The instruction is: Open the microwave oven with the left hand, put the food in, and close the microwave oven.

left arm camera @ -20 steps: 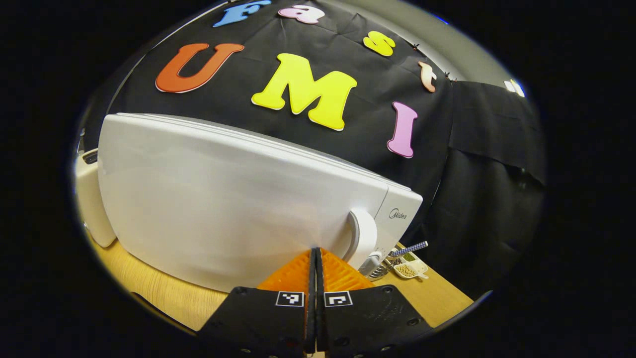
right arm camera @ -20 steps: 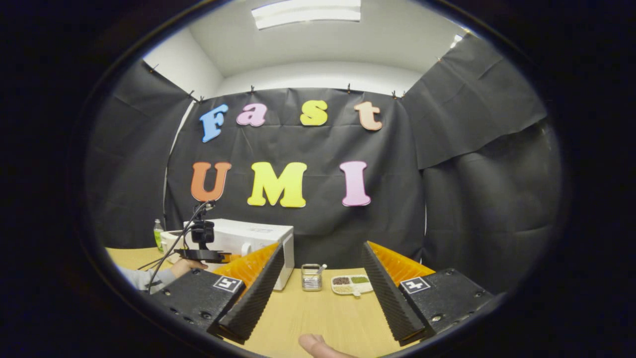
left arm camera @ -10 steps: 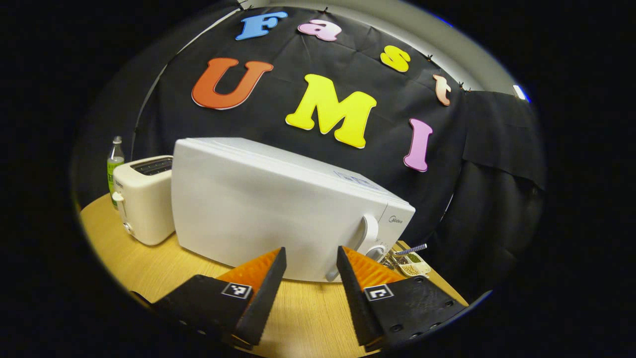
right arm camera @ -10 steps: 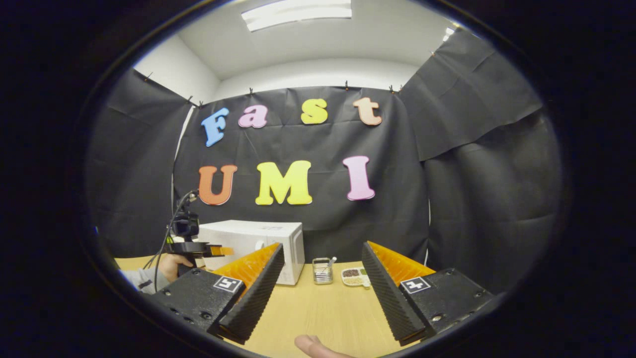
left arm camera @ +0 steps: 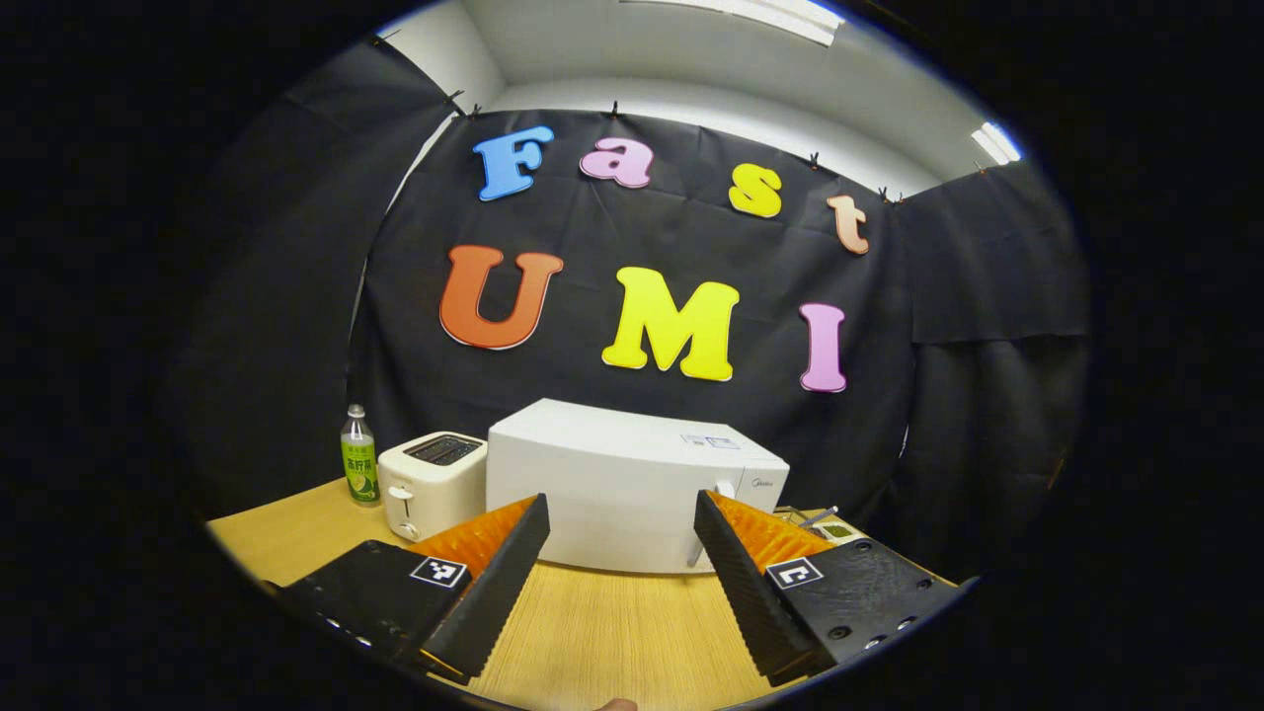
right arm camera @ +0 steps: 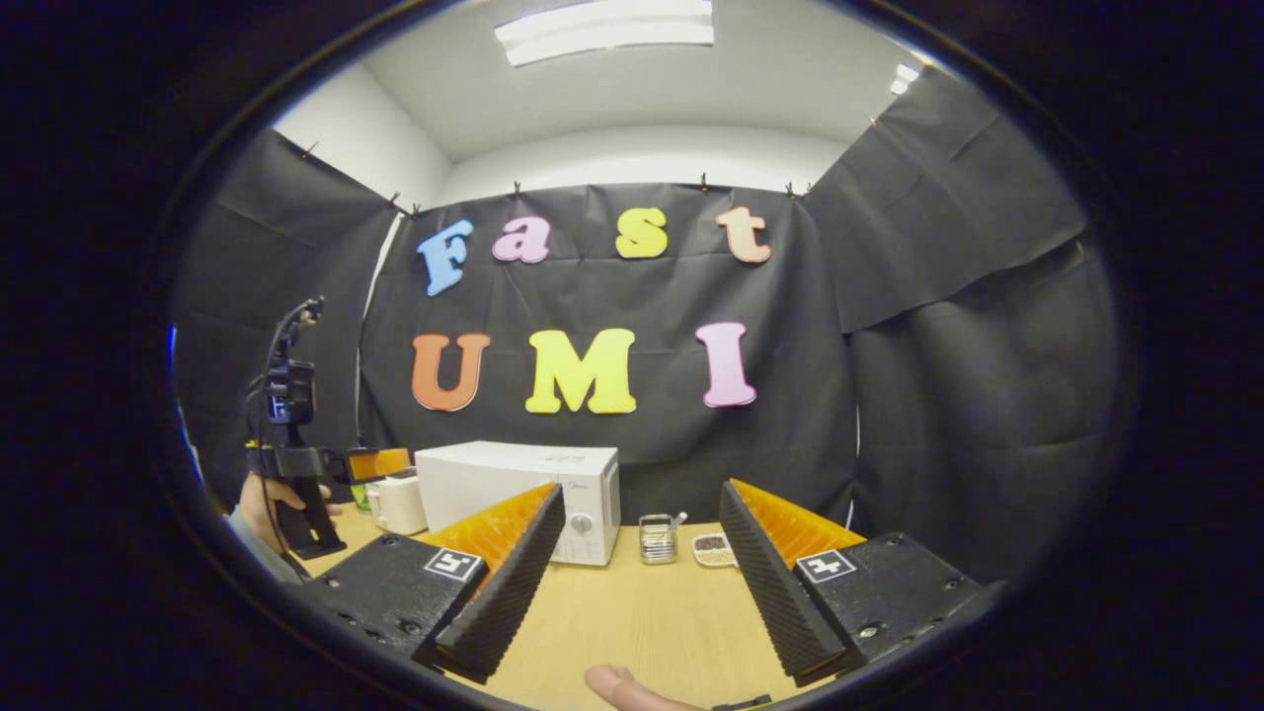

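Note:
The white microwave oven (left arm camera: 632,484) stands at the back of the wooden table with its door shut; its handle (left arm camera: 703,533) sits near the right end of the front. My left gripper (left arm camera: 620,499) is open and empty, held well back from the oven and facing its front. In the right gripper view the microwave oven (right arm camera: 513,489) is far off to the left, and the left gripper (right arm camera: 367,462) is held up by a hand (right arm camera: 259,499) beside it. My right gripper (right arm camera: 642,487) is open with nothing between its fingers, above the table.
A white toaster (left arm camera: 432,484) and a green bottle (left arm camera: 358,469) stand left of the oven. A glass jar (right arm camera: 654,538) and a small divided dish (right arm camera: 716,550) sit to its right. A fingertip (right arm camera: 622,686) shows at the bottom edge. Bare tabletop (right arm camera: 642,612) lies ahead.
My left gripper went from shut and close against the oven door to open, and has pulled far back from the oven. The right gripper stays open, barely shifted.

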`<control>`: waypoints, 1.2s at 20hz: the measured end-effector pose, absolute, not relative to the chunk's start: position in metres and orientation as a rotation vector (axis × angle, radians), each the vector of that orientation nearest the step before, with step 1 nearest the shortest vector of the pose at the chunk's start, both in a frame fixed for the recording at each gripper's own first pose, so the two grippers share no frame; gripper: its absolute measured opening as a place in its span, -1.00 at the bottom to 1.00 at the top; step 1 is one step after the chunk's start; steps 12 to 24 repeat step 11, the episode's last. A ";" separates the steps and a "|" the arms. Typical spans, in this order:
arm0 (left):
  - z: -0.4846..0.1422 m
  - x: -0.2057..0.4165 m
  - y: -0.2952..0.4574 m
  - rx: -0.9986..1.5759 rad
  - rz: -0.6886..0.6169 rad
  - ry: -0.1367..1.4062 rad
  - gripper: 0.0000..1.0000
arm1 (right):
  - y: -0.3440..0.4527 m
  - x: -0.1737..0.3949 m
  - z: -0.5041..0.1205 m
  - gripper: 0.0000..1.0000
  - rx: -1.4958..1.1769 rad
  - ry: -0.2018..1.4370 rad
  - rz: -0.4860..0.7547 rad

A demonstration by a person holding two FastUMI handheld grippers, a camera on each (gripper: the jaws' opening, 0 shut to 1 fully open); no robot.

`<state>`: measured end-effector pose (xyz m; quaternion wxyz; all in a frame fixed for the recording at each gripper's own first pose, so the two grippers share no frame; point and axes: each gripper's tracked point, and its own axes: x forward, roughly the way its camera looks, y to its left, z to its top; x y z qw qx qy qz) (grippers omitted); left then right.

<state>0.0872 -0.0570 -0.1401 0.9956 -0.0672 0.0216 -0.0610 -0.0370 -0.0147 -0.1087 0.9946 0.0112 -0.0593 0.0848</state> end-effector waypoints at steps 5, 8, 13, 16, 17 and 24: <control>-0.100 0.027 -0.044 -0.092 -0.113 0.009 0.88 | -0.017 -0.051 -0.079 1.00 0.014 -0.140 0.113; -0.078 -0.005 -0.038 -0.064 -0.105 -0.016 0.89 | -0.019 -0.053 -0.063 1.00 0.025 -0.128 0.087; -0.060 -0.034 -0.041 -0.027 -0.102 -0.038 0.89 | -0.024 -0.049 -0.052 0.92 0.018 -0.112 0.059; -0.060 -0.034 -0.041 -0.027 -0.102 -0.038 0.89 | -0.024 -0.049 -0.052 0.92 0.018 -0.112 0.059; -0.060 -0.034 -0.041 -0.027 -0.102 -0.038 0.89 | -0.024 -0.049 -0.052 0.92 0.018 -0.112 0.059; -0.060 -0.034 -0.041 -0.027 -0.102 -0.038 0.89 | -0.024 -0.049 -0.052 0.92 0.018 -0.112 0.059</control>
